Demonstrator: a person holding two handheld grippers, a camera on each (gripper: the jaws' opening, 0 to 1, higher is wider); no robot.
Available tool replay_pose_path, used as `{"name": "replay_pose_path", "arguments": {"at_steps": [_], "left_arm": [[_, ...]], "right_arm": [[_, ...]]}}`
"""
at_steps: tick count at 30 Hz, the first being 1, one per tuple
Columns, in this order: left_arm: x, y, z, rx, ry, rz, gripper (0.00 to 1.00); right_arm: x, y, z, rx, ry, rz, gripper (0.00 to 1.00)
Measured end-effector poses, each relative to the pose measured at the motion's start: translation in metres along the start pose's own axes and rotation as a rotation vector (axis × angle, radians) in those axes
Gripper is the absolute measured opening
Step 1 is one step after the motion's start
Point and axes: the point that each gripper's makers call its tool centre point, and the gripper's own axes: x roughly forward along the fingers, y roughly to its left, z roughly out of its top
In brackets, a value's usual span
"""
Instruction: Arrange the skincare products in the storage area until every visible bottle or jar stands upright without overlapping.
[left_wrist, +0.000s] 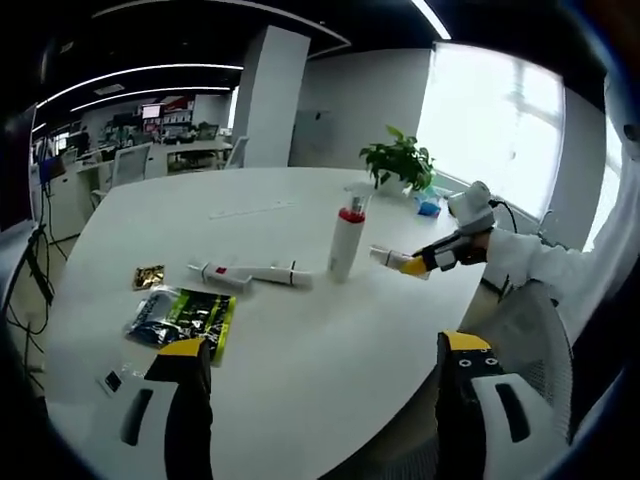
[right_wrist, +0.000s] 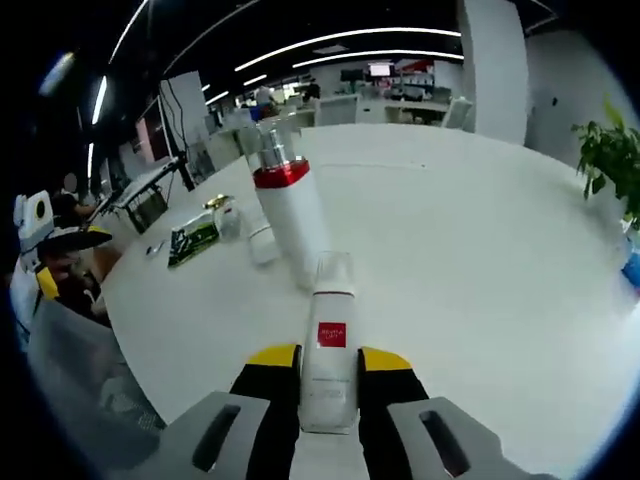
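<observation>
A tall white bottle with a red band (left_wrist: 347, 240) (right_wrist: 290, 215) stands upright near the middle of the white table (left_wrist: 300, 380). Two white tubes (left_wrist: 222, 275) (left_wrist: 275, 273) lie flat to its left; in the right gripper view one tube (right_wrist: 262, 240) lies just behind the tall bottle. My right gripper (right_wrist: 330, 358) (left_wrist: 412, 265) is shut on a white bottle with a red label (right_wrist: 332, 300) (left_wrist: 385, 257), held lying along the jaws, cap toward the tall bottle. My left gripper (left_wrist: 325, 400) hangs open over the table's near edge, with nothing between its jaws.
A green packet (left_wrist: 185, 315) (right_wrist: 193, 243) and a small gold packet (left_wrist: 148, 276) lie on the table's left part. A potted plant (left_wrist: 400, 160) (right_wrist: 610, 155) and a blue item (left_wrist: 428, 205) stand at the far side. A mesh chair back (left_wrist: 535, 340) is beside the table.
</observation>
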Motion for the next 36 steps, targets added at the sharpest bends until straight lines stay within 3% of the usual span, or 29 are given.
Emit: {"name": "replay_pose_path", "arguments": {"at_steps": [6, 11, 14, 18, 20, 25, 34, 36], "left_arm": [[0.006, -0.002, 0.004, -0.016, 0.003, -0.001, 0.84], [0.013, -0.016, 0.017, -0.039, -0.046, -0.037, 0.83], [0.017, -0.037, 0.029, -0.133, -0.098, -0.133, 0.81], [0.022, -0.042, 0.042, -0.215, -0.167, -0.171, 0.77], [0.027, -0.042, 0.044, -0.261, -0.177, -0.181, 0.75], [0.042, -0.049, 0.051, -0.455, -0.219, -0.281, 0.71], [0.062, -0.043, 0.054, -0.641, -0.251, -0.352, 0.61], [0.063, -0.046, 0.055, -0.64, -0.257, -0.363, 0.58]], "right_arm": [[-0.016, 0.027, 0.015, 0.023, -0.074, 0.059, 0.13], [-0.026, 0.046, 0.031, 0.007, -0.131, 0.091, 0.13], [-0.027, 0.054, 0.037, -0.019, -0.144, 0.105, 0.13], [-0.03, 0.064, 0.044, -0.035, -0.174, 0.117, 0.13], [-0.028, 0.067, 0.046, -0.032, -0.182, 0.128, 0.13], [-0.023, 0.088, 0.044, -0.076, -0.172, 0.168, 0.13], [-0.019, 0.117, 0.051, -0.1, -0.186, 0.234, 0.13], [-0.019, 0.124, 0.052, -0.105, -0.192, 0.245, 0.13]]}}
